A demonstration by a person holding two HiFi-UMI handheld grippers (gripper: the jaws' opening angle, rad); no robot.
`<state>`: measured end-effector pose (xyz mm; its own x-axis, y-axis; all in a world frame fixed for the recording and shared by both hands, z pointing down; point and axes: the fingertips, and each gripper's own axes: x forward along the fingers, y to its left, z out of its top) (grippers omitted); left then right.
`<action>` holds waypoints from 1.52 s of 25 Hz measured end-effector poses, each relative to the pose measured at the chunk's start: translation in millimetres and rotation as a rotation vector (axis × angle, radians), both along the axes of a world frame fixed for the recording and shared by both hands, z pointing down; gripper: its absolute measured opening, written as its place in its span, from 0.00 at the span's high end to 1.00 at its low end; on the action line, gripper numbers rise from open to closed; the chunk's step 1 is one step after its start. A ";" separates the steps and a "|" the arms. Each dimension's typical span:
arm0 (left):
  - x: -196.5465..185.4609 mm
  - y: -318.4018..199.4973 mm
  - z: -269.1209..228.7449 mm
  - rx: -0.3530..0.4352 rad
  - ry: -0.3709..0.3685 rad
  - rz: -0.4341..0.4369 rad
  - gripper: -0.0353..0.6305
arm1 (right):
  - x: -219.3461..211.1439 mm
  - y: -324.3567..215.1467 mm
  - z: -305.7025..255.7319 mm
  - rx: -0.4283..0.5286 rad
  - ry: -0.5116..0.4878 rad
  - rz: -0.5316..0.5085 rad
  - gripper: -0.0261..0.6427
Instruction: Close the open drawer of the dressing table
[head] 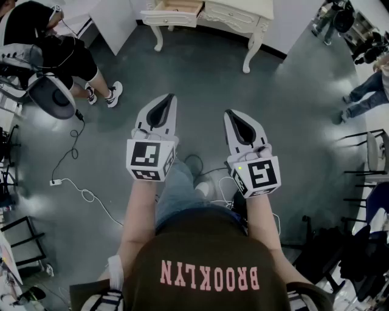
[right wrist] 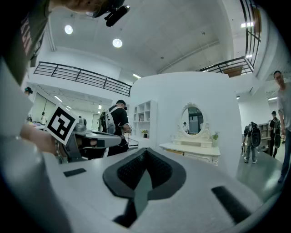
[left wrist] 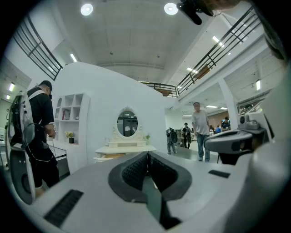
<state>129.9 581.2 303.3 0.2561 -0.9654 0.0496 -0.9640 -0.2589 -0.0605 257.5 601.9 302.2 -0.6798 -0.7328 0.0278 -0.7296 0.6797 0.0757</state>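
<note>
- The cream-white carved wooden dressing table [head: 243, 17] with curved legs stands on the grey floor [head: 200, 73] at the far edge of the head view, well apart from both grippers.
- Its pale wooden drawer [head: 177, 10], on the table's left side in that view, is pulled out and open.
- The left gripper [head: 166, 99] is held level and points towards the table, its fingers pressed together with nothing between them.
- The right gripper [head: 234, 115] is just beside it, also level, its fingers likewise together and empty.
- A person in black clothes [head: 58, 48] stands off to the left.
</note>
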 end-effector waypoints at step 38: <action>-143.6 -235.7 21.9 -0.081 0.016 0.076 0.94 | -136.3 -224.6 7.2 -0.085 -0.036 0.102 0.97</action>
<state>-13.7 345.5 325.2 0.3299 -0.9361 0.1220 -0.9421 -0.3348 -0.0215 121.3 377.3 309.4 -0.6032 -0.7945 0.0699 -0.7967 0.6043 -0.0069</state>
